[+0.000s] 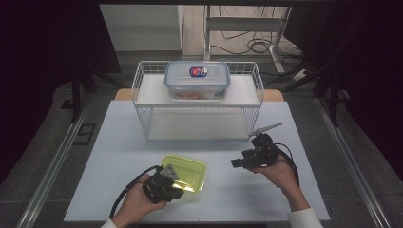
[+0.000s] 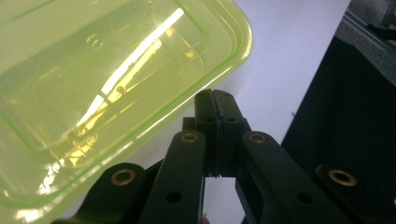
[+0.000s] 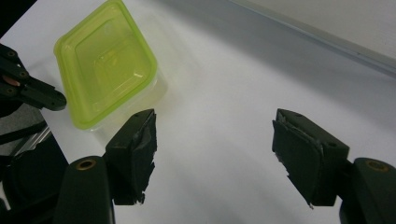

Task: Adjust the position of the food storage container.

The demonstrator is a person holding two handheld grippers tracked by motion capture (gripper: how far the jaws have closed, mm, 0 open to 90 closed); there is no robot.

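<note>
Translucent yellow-green plastic lid [image 1: 185, 173] on white table [image 1: 237, 199], beside my left gripper [image 1: 177, 191], jaws pressed together, empty. Right gripper [image 3: 212, 144] spread. Next, I judge: reopen left, pinch lid rim.

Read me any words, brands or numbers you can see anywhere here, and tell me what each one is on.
Nothing here can be read.
Red and blue label on the lid of the clear container, standing on the wire rack: too small and blurred to read.
Yellow-green container: raised marks in the plastic, no letters that can be read.
</note>
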